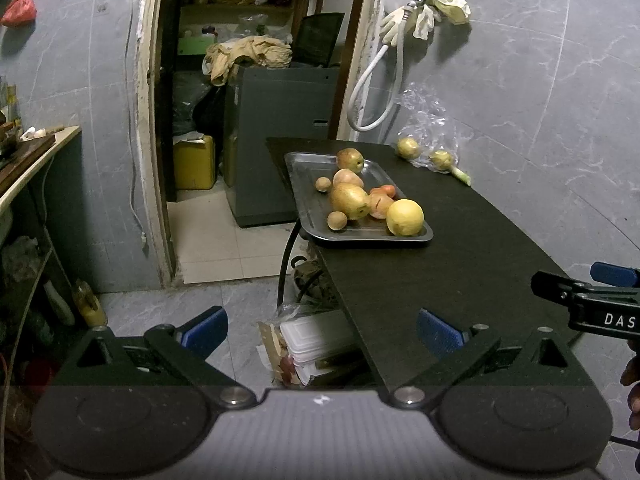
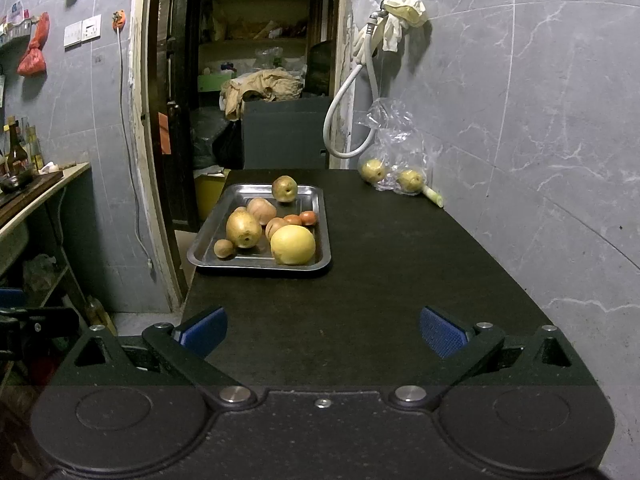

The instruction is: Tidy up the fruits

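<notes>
Both wrist cameras look forward along a dark table (image 2: 400, 280) toward a doorway (image 2: 256, 80), the left from off its left edge; both share a distant fruit tray (image 1: 304, 176)

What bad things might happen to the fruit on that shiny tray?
The metal tray sits at the left edge of the dark table, and may overhang it, so a nudge might tip it off. The round fruits lie loose; the big yellow one could roll when a neighbour is lifted.
</notes>
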